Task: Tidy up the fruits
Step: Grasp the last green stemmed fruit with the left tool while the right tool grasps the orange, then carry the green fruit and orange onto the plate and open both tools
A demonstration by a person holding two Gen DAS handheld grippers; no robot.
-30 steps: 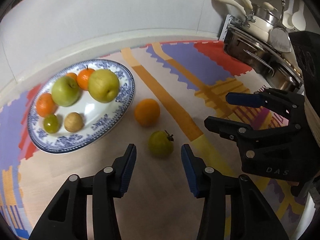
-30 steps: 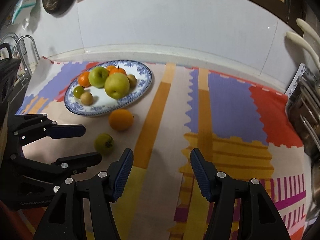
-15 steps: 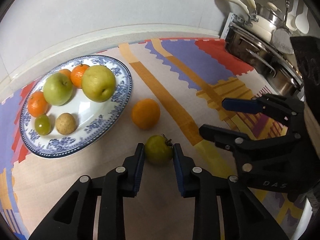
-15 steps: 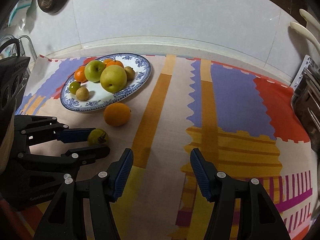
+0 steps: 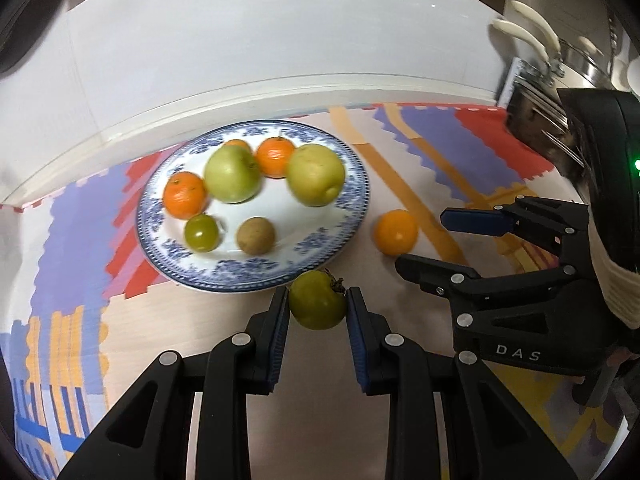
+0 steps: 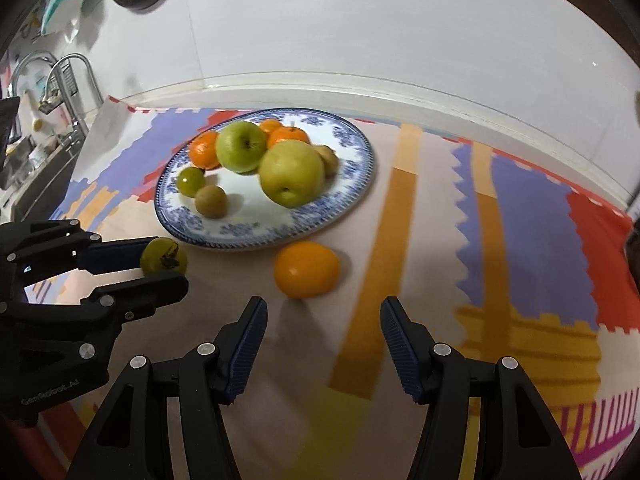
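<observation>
Here, my left gripper (image 5: 318, 312) clenched the small green round tomato (image 5: 317, 300) at lower centre; my right gripper (image 6: 323, 334) gaped.

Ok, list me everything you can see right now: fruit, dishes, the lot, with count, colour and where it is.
plate: 1, white with blue pattern, on the mat near the wall
green apple: 1, green, back of plate
yellow-green apple: 1, plate's right half
tangerines: 3, orange, back of plate
small green tomato: 1, plate's front left
small brown fruit: 2, one at plate's front, one behind the yellow-green apple
orange: 1, on the mat, just off the plate
green tomato: 1, held at the plate's near rim
mat: 1, multicoloured, covering the counter
pots: steel, far right
faucet: 1, chrome, far left
left gripper: clamped on the green tomato
right gripper: open, empty, behind the orange
</observation>
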